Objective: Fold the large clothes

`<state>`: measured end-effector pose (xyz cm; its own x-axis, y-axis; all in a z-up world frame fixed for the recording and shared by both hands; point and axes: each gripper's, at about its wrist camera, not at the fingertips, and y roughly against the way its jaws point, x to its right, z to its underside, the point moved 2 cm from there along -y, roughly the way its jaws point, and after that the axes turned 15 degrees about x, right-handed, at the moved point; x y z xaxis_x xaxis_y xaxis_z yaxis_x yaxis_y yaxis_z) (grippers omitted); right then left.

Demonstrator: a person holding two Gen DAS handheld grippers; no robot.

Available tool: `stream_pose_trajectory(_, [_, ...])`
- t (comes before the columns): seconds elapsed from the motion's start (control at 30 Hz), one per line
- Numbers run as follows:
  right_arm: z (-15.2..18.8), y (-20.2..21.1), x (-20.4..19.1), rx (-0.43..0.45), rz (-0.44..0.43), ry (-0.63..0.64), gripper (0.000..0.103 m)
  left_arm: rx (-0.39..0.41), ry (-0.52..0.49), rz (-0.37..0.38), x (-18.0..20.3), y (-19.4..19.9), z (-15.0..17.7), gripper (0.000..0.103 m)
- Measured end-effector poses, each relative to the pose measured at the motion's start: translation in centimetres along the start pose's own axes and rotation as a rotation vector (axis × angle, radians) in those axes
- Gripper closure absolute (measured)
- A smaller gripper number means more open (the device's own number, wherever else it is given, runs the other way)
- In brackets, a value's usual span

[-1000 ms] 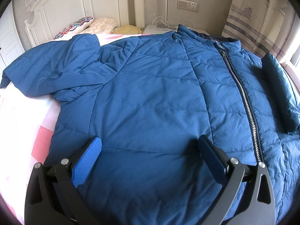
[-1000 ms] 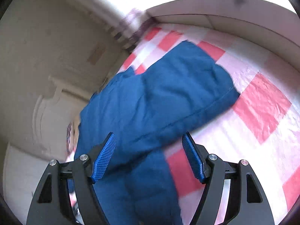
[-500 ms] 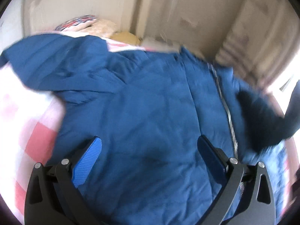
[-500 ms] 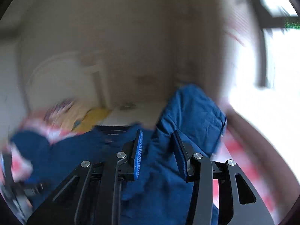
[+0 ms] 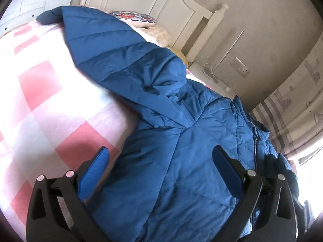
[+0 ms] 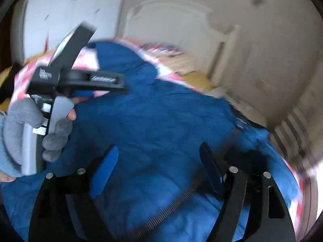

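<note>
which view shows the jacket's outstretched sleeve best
The left wrist view. There the blue quilted jacket's sleeve lies sharp and whole, stretched from shoulder to dark cuff across the pink checked bedspread. The right wrist view is motion-blurred, and the left gripper covers part of the sleeve.

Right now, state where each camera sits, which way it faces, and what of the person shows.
Left wrist: on the left gripper, looking down its open fingers over the blue jacket and checked bedspread toward the headboard; no body shows.
Right wrist: on the right gripper, open above the jacket's zipper; the gloved left hand shows.
Shared: jacket, bedspread, headboard.
</note>
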<state>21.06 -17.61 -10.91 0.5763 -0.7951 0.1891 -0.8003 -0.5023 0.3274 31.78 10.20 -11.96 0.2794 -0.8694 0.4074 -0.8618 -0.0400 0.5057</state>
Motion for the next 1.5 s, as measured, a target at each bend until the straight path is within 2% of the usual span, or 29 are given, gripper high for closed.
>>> stream_pose_trajectory(0.07, [1.1, 3.6, 4.7, 0.072, 0.127, -0.170, 0.030, 0.003, -0.018, 0.013, 0.4, 0.1, 0.0, 0.002])
stream_pose_trajectory(0.13, [2.8, 6.6, 9.7, 0.109, 0.302, -0.350, 0.029, 0.005, -0.043, 0.030, 0.8, 0.3, 0.0, 0.002])
stream_pose_trajectory(0.17, [4.3, 7.8, 12.5, 0.081, 0.437, -0.435, 0.028, 0.008, -0.055, 0.040, 0.9, 0.7, 0.1, 0.002])
stream_pose_trajectory(0.23, [7.2, 8.7, 16.3, -0.016, 0.593, -0.547, 0.028, 0.006, -0.098, 0.068, 2.3, 1.4, 0.4, 0.002])
stream_pose_trajectory(0.33, [10.6, 8.6, 19.1, -0.097, 0.655, -0.613, 0.028, -0.018, -0.158, 0.134, 5.2, 3.1, 0.6, 0.002])
stream_pose_trajectory(0.43, [12.4, 5.3, 19.7, -0.242, 0.640, -0.613, 0.026, -0.140, -0.181, 0.259, 9.7, 4.0, 1.1, 0.002])
stream_pose_trajectory(0.53, [12.0, 4.5, 19.5, -0.263, 0.644, -0.577, 0.020, -0.295, -0.141, 0.393, 14.3, 3.0, 1.7, 0.002])
stream_pose_trajectory(0.63, [12.2, 4.6, 19.8, -0.247, 0.630, -0.601, 0.020, -0.387, -0.115, 0.496, 18.8, 0.8, 2.3, 0.002])
stream_pose_trajectory(0.73, [12.4, 5.2, 19.5, -0.237, 0.624, -0.611, 0.019, -0.506, -0.060, 0.581, 22.9, -2.4, 3.8, 0.002])
stream_pose_trajectory(0.8, [12.3, 4.7, 19.5, -0.235, 0.624, -0.612, 0.020, -0.568, -0.012, 0.594, 24.3, -4.2, 5.2, 0.004])
stream_pose_trajectory(0.9, [12.7, 4.6, 19.6, -0.231, 0.616, -0.625, 0.019, -0.689, 0.099, 0.642, 25.6, -6.9, 7.9, 0.032])
stream_pose_trajectory(0.93, [12.7, 4.6, 19.7, -0.230, 0.612, -0.632, 0.019, -0.697, 0.110, 0.650, 25.8, -7.0, 8.4, 0.058])
stream_pose_trajectory(0.97, [12.8, 4.6, 19.8, -0.229, 0.609, -0.639, 0.019, -0.697, 0.106, 0.659, 26.0, -6.8, 8.7, 0.079])
stream_pose_trajectory(1.0, [12.8, 4.7, 19.8, -0.225, 0.606, -0.646, 0.019, -0.662, 0.087, 0.681, 26.0, -6.2, 8.5, 0.081])
stream_pose_trajectory(1.07, [12.8, 4.7, 19.9, -0.219, 0.603, -0.650, 0.019, -0.515, 0.043, 0.686, 25.6, -4.0, 7.0, 0.086])
stream_pose_trajectory(1.2, [12.8, 4.8, 19.9, -0.209, 0.600, -0.657, 0.019, -0.132, -0.034, 0.659, 22.3, 2.3, 1.7, 0.086])
stream_pose_trajectory(1.23, [12.9, 4.8, 20.0, -0.206, 0.599, -0.659, 0.019, -0.054, -0.042, 0.632, 20.9, 3.7, 0.6, 0.086])
stream_pose_trajectory(1.3, [12.9, 4.9, 20.0, -0.202, 0.597, -0.664, 0.019, 0.052, -0.055, 0.559, 17.9, 5.5, -0.6, 0.086])
stream_pose_trajectory(1.37, [12.9, 4.8, 20.0, -0.201, 0.595, -0.666, 0.019, 0.104, -0.071, 0.467, 15.1, 6.2, -0.7, 0.083])
stream_pose_trajectory(1.4, [12.8, 4.8, 19.9, -0.200, 0.595, -0.666, 0.019, 0.117, -0.080, 0.404, 13.5, 6.1, -0.4, 0.078])
stream_pose_trajectory(1.43, [12.8, 4.8, 19.9, -0.201, 0.595, -0.666, 0.019, 0.113, -0.095, 0.371, 12.5, 5.8, 0.0, 0.055])
stream_pose_trajectory(1.47, [12.9, 4.8, 19.9, -0.201, 0.596, -0.666, 0.019, 0.103, -0.127, 0.323, 11.3, 5.5, 0.5, 0.027])
stream_pose_trajectory(1.5, [12.8, 4.8, 19.9, -0.200, 0.596, -0.665, 0.019, 0.101, -0.160, 0.261, 10.4, 5.0, 1.1, 0.021])
